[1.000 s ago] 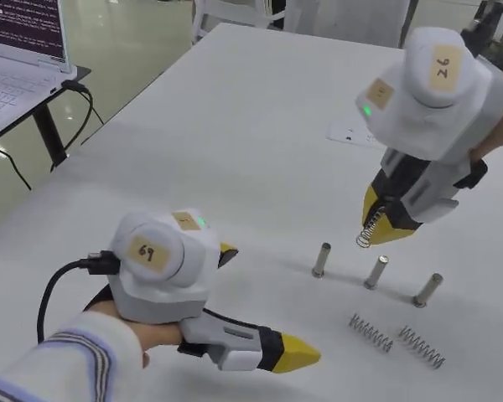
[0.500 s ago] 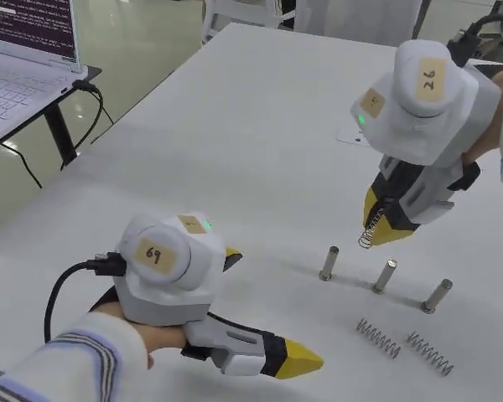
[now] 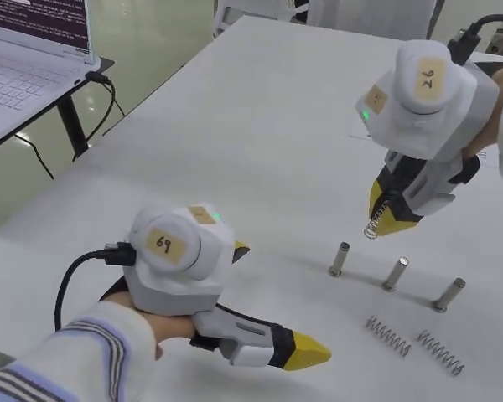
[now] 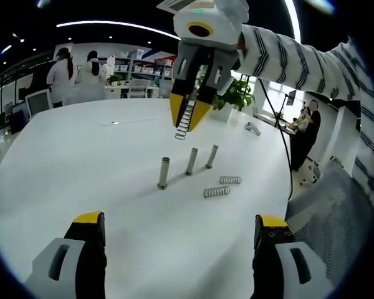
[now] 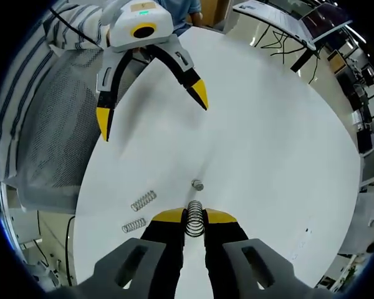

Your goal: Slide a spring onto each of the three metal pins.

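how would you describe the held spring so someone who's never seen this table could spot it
On the white table stands a row of three upright metal pins, with two springs lying flat beside them. Above one end of that row, the right gripper pinches a third spring between its yellow tips; it alone is off the table, hanging upright.

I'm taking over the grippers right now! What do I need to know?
Right gripper: shut on one spring, which hovers close above the end pin, not on it yet.
Left gripper: open and empty, low over the table.
The middle pin and last pin stand in the same row. A spare spring and a second spare spring lie flat nearby.
Done: no pin has a spring.
Left: all three pins.
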`<move>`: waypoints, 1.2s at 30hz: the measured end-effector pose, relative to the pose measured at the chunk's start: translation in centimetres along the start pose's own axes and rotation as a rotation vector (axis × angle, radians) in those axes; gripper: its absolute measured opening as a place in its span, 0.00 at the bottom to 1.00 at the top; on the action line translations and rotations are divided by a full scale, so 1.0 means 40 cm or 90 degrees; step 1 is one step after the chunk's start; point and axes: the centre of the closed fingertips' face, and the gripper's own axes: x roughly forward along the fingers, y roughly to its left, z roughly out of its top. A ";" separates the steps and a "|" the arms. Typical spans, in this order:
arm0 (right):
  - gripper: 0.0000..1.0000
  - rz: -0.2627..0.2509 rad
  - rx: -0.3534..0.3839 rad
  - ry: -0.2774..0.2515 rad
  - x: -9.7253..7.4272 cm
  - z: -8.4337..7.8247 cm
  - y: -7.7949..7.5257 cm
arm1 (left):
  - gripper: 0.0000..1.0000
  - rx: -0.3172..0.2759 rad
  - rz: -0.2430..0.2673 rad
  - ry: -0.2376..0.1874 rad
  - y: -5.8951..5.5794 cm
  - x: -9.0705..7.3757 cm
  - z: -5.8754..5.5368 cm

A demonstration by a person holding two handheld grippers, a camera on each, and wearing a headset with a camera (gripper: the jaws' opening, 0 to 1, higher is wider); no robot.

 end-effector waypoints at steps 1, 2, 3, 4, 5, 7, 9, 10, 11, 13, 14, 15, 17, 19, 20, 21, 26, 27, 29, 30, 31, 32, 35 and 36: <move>0.08 0.001 0.000 -0.002 0.001 0.003 0.000 | 0.97 -0.001 -0.001 0.000 0.000 0.000 0.000; 0.08 0.001 -0.001 -0.002 0.002 0.005 -0.001 | 0.97 0.000 -0.002 -0.001 0.000 0.000 0.001; 0.08 0.002 -0.005 -0.003 0.004 0.010 -0.002 | 0.97 0.000 -0.002 0.000 0.002 0.000 0.000; 0.08 0.003 -0.007 -0.004 0.006 0.015 -0.002 | 0.97 0.000 -0.001 0.001 0.003 0.000 0.000; 0.08 0.003 -0.008 -0.005 0.008 0.019 -0.003 | 0.97 -0.001 0.000 0.001 0.005 0.000 0.000; 0.08 0.004 -0.013 -0.005 0.012 0.025 -0.006 | 0.97 -0.006 0.000 -0.001 0.006 0.000 0.000; 0.08 0.007 -0.015 -0.004 0.016 0.030 -0.007 | 0.97 -0.010 -0.002 -0.001 0.008 0.000 -0.002; 0.08 0.008 -0.018 -0.002 0.019 0.032 -0.008 | 0.97 -0.009 -0.001 -0.001 0.009 0.000 -0.002; 0.08 0.009 -0.019 -0.001 0.021 0.032 -0.008 | 0.97 -0.009 0.000 -0.001 0.009 0.000 -0.003; 0.08 0.014 -0.021 0.004 0.029 0.033 -0.009 | 0.98 -0.014 -0.002 -0.002 0.007 0.000 -0.003; 0.08 0.015 -0.020 0.005 0.031 0.033 -0.009 | 0.98 -0.015 -0.003 -0.001 0.007 0.001 -0.004; 0.08 0.017 -0.020 0.005 0.035 0.034 -0.010 | 0.98 -0.014 -0.004 -0.001 0.006 0.001 -0.004; 0.08 0.018 -0.023 0.010 0.039 0.034 -0.011 | 0.98 -0.011 -0.004 0.000 0.005 0.001 -0.004; 0.08 0.019 -0.023 0.011 0.044 0.035 -0.013 | 0.98 -0.012 -0.007 0.000 0.003 0.000 -0.004; 0.08 0.020 -0.023 0.012 0.046 0.035 -0.014 | 0.98 -0.014 -0.008 0.000 0.002 0.000 -0.003; 0.08 0.022 -0.024 0.013 0.048 0.035 -0.014 | 0.98 -0.014 -0.008 0.000 0.002 0.000 -0.003; 0.08 0.026 -0.024 0.025 0.063 0.031 -0.016 | 0.98 -0.017 -0.008 0.000 0.002 -0.001 -0.004; 0.08 0.026 -0.024 0.025 0.065 0.032 -0.017 | 0.98 -0.021 -0.006 0.002 0.004 -0.001 -0.006; 0.08 0.026 -0.023 0.025 0.067 0.034 -0.018 | 0.98 -0.019 -0.004 0.004 0.007 -0.001 -0.010; 0.08 0.027 -0.023 0.026 0.068 0.035 -0.018 | 0.98 -0.018 -0.004 0.005 0.007 -0.001 -0.010; 0.08 0.028 -0.024 0.026 0.070 0.036 -0.018 | 0.98 -0.017 -0.004 0.006 0.007 -0.001 -0.011; 0.08 0.029 -0.025 0.028 0.072 0.036 -0.017 | 0.98 -0.018 -0.004 0.006 0.007 -0.001 -0.011; 0.08 0.033 -0.031 0.035 0.079 0.034 -0.014 | 0.98 -0.020 -0.005 0.006 0.006 -0.002 -0.010; 0.08 0.034 -0.031 0.036 0.081 0.034 -0.014 | 0.98 -0.023 -0.008 0.003 0.003 -0.002 -0.007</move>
